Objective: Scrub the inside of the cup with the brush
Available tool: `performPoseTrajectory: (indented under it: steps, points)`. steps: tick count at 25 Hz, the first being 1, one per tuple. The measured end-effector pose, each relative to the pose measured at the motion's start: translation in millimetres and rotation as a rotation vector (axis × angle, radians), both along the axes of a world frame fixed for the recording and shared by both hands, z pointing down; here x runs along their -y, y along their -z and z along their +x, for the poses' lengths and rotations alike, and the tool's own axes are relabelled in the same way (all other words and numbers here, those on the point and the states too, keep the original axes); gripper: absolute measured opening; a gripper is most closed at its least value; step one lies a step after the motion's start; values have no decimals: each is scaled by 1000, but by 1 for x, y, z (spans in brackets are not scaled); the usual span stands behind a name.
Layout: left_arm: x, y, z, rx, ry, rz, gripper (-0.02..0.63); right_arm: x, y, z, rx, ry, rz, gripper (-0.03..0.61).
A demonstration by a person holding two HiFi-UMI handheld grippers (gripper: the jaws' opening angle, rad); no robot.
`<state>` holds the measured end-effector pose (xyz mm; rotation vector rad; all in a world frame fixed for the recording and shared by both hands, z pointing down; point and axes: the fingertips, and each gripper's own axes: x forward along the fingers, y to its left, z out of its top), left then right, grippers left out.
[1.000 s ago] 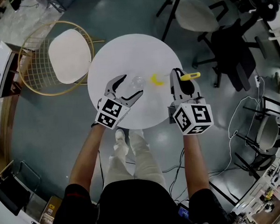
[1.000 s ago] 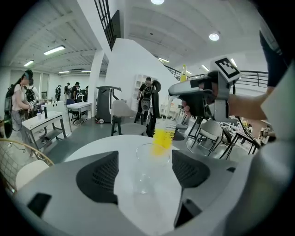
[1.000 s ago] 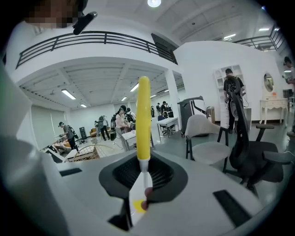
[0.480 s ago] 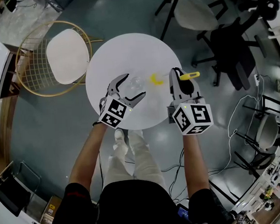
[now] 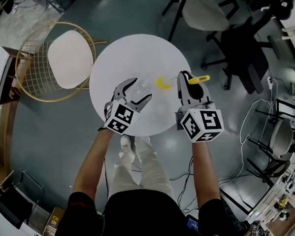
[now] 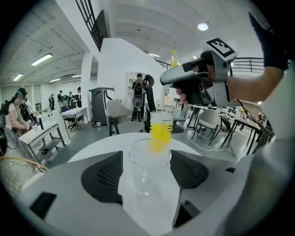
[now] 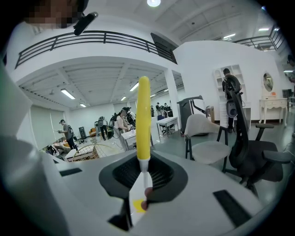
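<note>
Cup (image 6: pixel 148 168) of clear glass stands upright on the round white table (image 5: pixel 129 57), mouth up, its long axis vertical. The left gripper (image 5: pixel 135 91) has its jaws spread, one on each side of the cup; whether the pads touch the glass cannot be told. The right gripper (image 5: pixel 186 79) is clenched on the brush (image 5: pixel 164 83), which lies crosswise in the head view: its yellow bristle end points toward the cup and sits just beside the rim, and its yellow handle (image 7: pixel 143 120) sticks out past the jaws to the person's right
</note>
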<state>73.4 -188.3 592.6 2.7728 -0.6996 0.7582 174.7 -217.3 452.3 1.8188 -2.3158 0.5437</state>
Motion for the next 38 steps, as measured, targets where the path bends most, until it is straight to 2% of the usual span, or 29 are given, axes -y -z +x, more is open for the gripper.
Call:
performPoseTrajectory:
  steps: [6, 17, 38]
  points:
    - [-4, -4, 2, 2, -15, -16, 330, -1, -2, -1, 3, -3, -3, 48]
    - [-2, -3, 2, 10, -12, 2, 298, -4, -2, -2, 5, -2, -6, 48]
    - [-2, -2, 3, 9, -32, 20, 290, -3, 3, -4, 4, 9, 5, 48]
